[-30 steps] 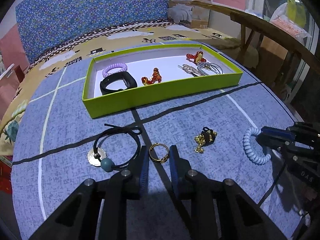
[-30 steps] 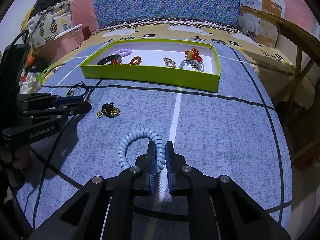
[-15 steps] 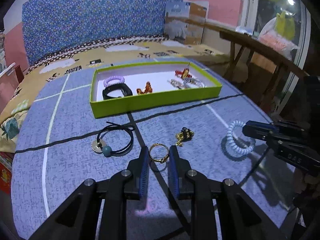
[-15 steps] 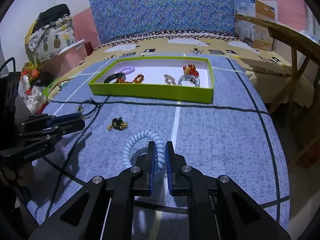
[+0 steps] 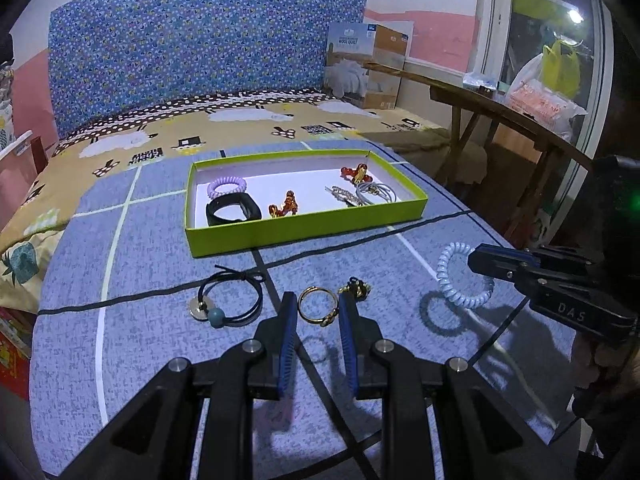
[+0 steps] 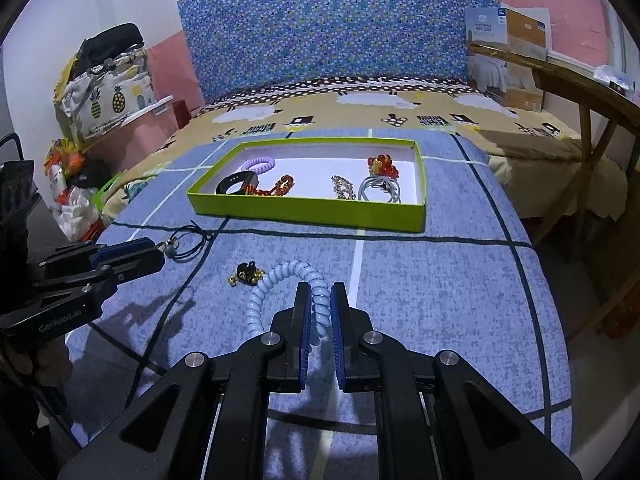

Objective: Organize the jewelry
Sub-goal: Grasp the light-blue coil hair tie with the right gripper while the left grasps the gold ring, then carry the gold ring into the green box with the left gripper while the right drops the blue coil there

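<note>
The pale blue spiral-coil plastic hair tie (image 6: 280, 280) is pinched between the blue ribbed pads of the right claw (image 6: 320, 300), clenched on its rubbery coil; the loop hangs clear of the cloth and throws a ring-shaped shadow below it in the left wrist view, where the same tie (image 5: 460, 280) sits at about 3 o'clock. The thin gold metal ring with a small knot (image 5: 317, 306) is held between the tips of the left claw (image 5: 318, 308), whose pads press its two sides; its faint shadow falls on the cloth beneath. At 9 o'clock from the ring lies the black elastic cord hair tie with a teal bead and a flat silver disc (image 5: 230, 298), flat on the speckled blue cloth with dark and white lines (image 5: 160, 360) that covers the desk. Just at 1 o'clock of the ring is the small black-and-gold beaded charm (image 5: 356, 287). Farther out at 12 o'clock stands the shallow lime-green rectangular cardboard tray with a white floor (image 5: 304, 230), holding a lilac coil tie (image 5: 226, 187), a black smooth wristband (image 5: 232, 210), two glossy red-amber bead pieces, a sparkling clip and a bundle of grey elastic loops (image 5: 378, 192).
</note>
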Demonstrator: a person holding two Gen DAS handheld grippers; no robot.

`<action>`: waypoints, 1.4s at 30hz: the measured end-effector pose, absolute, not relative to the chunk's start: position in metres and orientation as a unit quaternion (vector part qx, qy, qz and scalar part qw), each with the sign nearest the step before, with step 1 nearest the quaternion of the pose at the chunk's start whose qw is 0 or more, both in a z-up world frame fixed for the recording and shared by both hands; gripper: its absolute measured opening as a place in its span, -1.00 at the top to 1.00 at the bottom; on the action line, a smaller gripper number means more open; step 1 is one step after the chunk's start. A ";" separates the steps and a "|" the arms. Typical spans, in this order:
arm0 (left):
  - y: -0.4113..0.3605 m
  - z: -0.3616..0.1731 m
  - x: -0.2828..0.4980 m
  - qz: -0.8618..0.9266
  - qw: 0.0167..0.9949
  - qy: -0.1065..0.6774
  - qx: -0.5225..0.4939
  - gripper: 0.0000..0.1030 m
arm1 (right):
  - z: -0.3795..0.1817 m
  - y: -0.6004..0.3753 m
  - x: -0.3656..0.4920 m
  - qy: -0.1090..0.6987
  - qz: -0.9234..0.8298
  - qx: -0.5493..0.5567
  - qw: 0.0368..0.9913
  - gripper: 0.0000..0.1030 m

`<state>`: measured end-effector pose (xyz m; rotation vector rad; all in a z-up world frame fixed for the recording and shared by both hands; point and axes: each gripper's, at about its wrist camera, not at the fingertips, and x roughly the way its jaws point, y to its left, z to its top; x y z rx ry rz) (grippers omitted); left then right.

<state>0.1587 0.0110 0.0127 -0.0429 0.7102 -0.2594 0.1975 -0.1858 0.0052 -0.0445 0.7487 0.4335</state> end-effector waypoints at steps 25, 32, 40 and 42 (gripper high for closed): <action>0.019 0.036 0.237 -0.122 0.941 0.316 -0.014 0.57 | 0.025 -0.168 0.282 0.354 0.222 -0.019 0.908 0.81; 0.019 0.034 0.280 -0.119 0.940 0.319 -0.002 0.57 | 0.021 -0.154 0.322 0.361 0.217 -0.038 0.906 0.81; 0.017 0.020 0.324 -0.116 0.934 0.338 0.011 0.57 | 0.006 -0.145 0.367 0.389 0.205 -0.035 0.897 0.81; 0.016 0.014 0.334 -0.120 0.930 0.347 0.011 0.57 | 0.003 -0.144 0.378 0.396 0.203 -0.032 0.895 0.81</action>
